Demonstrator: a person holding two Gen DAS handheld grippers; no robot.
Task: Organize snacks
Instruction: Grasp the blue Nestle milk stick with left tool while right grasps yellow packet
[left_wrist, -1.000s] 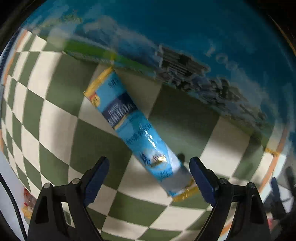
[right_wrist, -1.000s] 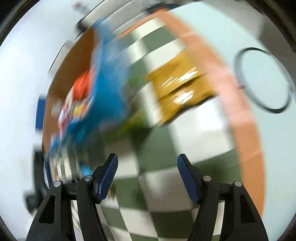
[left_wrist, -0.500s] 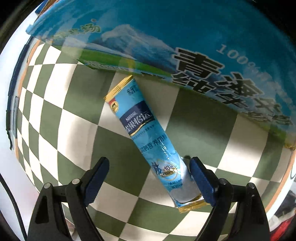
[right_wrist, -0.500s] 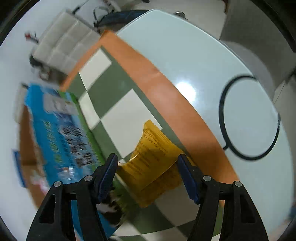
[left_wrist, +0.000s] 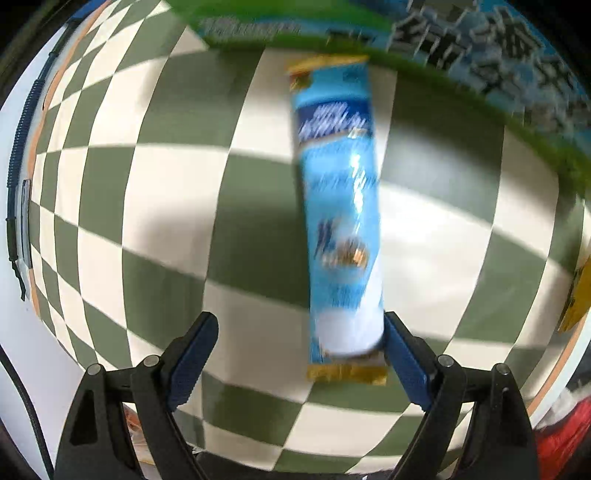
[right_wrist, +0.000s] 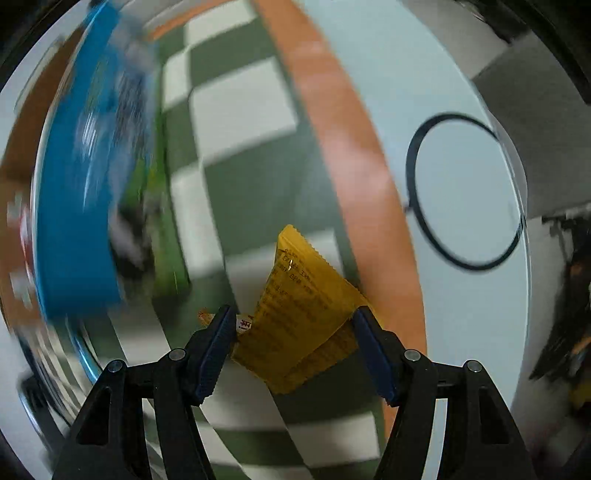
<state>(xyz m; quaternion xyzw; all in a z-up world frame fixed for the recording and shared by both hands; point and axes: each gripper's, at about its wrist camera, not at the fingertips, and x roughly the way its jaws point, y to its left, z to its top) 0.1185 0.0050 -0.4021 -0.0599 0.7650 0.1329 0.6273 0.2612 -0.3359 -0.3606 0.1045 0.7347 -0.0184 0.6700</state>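
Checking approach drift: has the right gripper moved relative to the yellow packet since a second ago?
Yes. The right gripper has closed in on the yellow packet, which lies on the checkered cloth; the packet now sits between its open fingers instead of far ahead.

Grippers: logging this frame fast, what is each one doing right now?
Left gripper: open, blue stick packet lying beside its right finger, not gripped.
Right gripper: open around the yellow packets, not closed on them.

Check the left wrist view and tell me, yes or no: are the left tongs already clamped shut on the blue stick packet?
No: the left tongs stand wide open, and the blue stick packet lies flat on the checkered cloth beside one finger.
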